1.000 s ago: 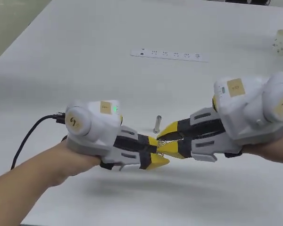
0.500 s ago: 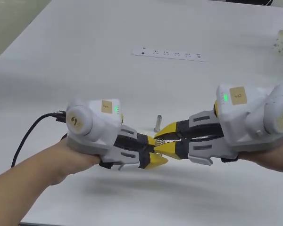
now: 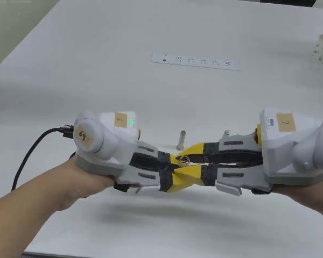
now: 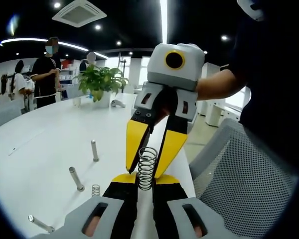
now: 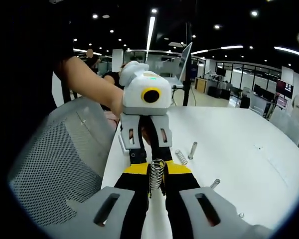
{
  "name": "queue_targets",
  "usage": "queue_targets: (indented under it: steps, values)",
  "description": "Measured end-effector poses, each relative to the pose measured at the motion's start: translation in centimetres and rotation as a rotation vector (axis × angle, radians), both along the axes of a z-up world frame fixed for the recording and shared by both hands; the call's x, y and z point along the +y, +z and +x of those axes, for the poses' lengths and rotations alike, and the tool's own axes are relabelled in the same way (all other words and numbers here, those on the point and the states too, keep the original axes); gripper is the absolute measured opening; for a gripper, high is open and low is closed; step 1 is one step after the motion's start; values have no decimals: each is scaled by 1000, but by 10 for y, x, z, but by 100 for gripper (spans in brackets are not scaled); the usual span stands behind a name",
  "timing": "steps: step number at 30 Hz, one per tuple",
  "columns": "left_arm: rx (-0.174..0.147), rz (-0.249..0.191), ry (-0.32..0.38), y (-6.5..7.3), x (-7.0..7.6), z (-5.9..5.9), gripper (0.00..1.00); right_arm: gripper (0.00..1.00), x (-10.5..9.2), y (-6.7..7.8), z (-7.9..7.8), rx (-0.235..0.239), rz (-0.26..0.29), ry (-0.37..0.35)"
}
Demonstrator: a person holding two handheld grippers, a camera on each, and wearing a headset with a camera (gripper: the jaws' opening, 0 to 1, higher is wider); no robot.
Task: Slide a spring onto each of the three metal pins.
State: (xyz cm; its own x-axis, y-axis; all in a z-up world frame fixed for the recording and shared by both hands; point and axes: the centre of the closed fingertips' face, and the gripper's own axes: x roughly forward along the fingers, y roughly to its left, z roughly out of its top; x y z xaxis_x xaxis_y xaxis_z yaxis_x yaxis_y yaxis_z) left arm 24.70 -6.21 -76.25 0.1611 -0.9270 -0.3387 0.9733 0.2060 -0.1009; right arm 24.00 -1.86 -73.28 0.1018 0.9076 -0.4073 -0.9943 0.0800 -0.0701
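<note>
We are finding right gripper (image 5: pixel 157 169) clamping across wire coil spring (image 4: pixel 146 167), midair. Left gripper (image 4: pixel 145 178) jaws nearly together at its end; grip we cannot tell. Beyond, three smooth cylindrical metal pins (image 4: pixel 94 150) are sitting bare on glossy white tabletop (image 3: pixel 151 107), loose spring (image 4: pixel 95 189) beside. All three fittings remaining.

The head view is lit brightly and evenly from above. The white worktop (image 3: pixel 97 64) is left pale and nearly washed out toward 12 o'clock, and a soft, diffuse shadow is thrown on it at 6 o'clock. In both gripper views straight lines are bent strongly toward the edges. A ceiling light strip (image 4: pixel 163 20) is blown out at 12 o'clock against dark surroundings. The spring (image 4: pixel 146 167) is rendered sharply at centre, while the people (image 4: pixel 45 64) at 10 o'clock are seen softened.
</note>
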Motion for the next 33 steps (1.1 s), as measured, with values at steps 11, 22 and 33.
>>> queue_targets:
  steps: [11, 22, 33]
  values:
    - [9, -6, 12, 2, 3, 0, 2, 8, 3, 3, 1, 25, 19, -6]
    - [40, -19, 35, 5, 5, 1, 4, 8, 5, 5, 3, 45, 29, -8]
    - [41, -10, 81, 4, 13, 4, 16, 8, 7, 9, 6, 37, 37, -17]
